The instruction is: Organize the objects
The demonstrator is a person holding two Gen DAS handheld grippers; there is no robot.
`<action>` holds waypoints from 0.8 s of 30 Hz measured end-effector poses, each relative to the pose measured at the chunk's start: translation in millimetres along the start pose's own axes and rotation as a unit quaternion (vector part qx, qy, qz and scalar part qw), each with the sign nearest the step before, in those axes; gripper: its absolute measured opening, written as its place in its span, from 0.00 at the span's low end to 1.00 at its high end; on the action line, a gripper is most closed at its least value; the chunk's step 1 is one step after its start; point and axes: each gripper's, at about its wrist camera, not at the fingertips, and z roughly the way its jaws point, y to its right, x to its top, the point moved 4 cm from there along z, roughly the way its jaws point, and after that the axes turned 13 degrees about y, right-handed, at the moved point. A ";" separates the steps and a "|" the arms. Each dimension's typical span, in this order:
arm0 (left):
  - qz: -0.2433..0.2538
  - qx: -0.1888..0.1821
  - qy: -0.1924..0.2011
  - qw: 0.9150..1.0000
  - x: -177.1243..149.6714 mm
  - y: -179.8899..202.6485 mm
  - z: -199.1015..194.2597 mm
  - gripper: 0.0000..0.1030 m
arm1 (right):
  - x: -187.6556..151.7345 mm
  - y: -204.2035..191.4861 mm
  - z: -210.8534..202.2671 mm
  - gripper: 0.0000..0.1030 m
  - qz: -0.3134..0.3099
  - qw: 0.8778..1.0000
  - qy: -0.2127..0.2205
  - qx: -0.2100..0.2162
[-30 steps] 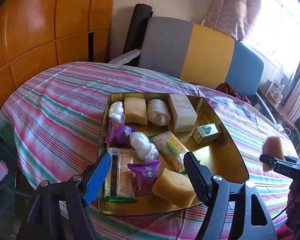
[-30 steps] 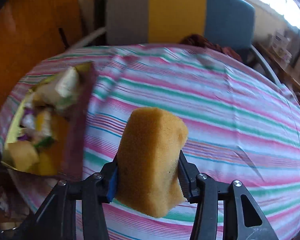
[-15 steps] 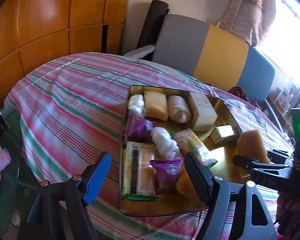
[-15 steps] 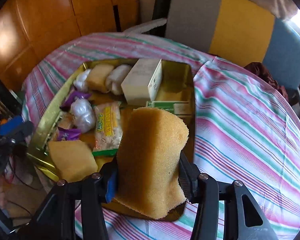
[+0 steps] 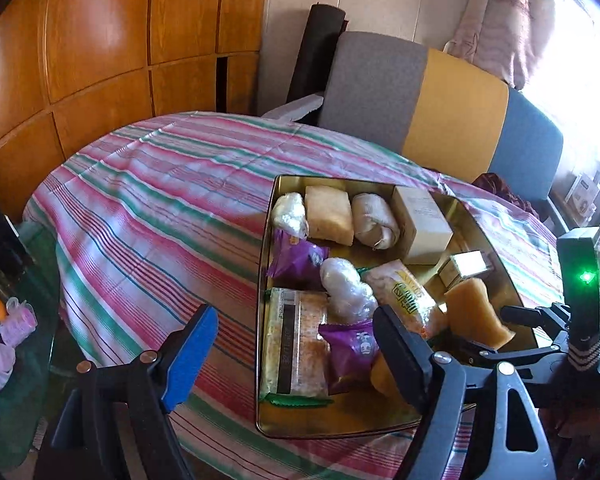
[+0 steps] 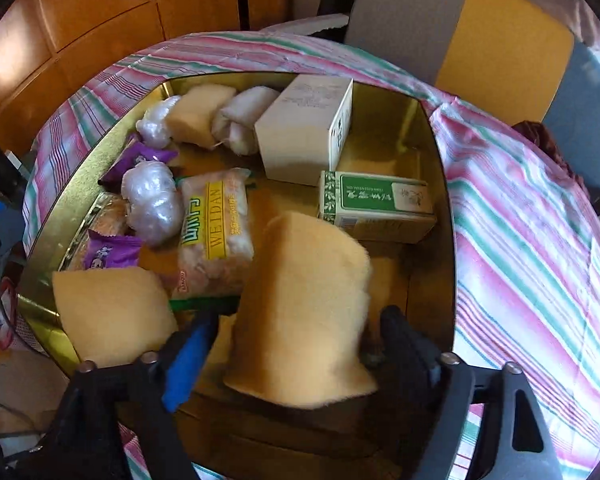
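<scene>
Right hand-held gripper (image 6: 296, 332) parted around sponge (image 6: 304, 312) over gold tin (image 6: 436, 148); left hand-held gripper (image 5: 296, 344) wide apart, empty, at tin's 7 o'clock.

L claw (image 5: 296, 352): jaws wide apart, nothing btwn | R claw (image 6: 296, 336): jaws spread, low

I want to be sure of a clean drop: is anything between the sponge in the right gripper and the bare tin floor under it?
Nothing visible blocks it. The sponge, between the fingers of the right gripper, hangs over bare gold tin floor; the green box lies behind it, the snack packet to its left.
</scene>
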 end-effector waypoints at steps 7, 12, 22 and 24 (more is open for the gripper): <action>0.012 0.008 0.041 0.999 14.8 8.7 -20.0 0.79 | 5.6 6.6 -32.6 0.90 0.025 0.998 0.052 -0.008; 0.019 0.037 0.058 0.997 23.7 17.0 -36.6 0.79 | 7.1 8.2 -60.0 0.91 0.045 0.994 0.094 -0.023; 0.024 0.028 0.058 0.998 18.3 29.0 -53.7 0.79 | -7.6 2.4 -109.5 0.91 0.090 0.979 0.172 -0.067; 0.022 0.020 0.055 0.998 15.5 31.7 -55.0 0.78 | -9.6 1.8 -115.5 0.91 0.096 0.976 0.183 -0.069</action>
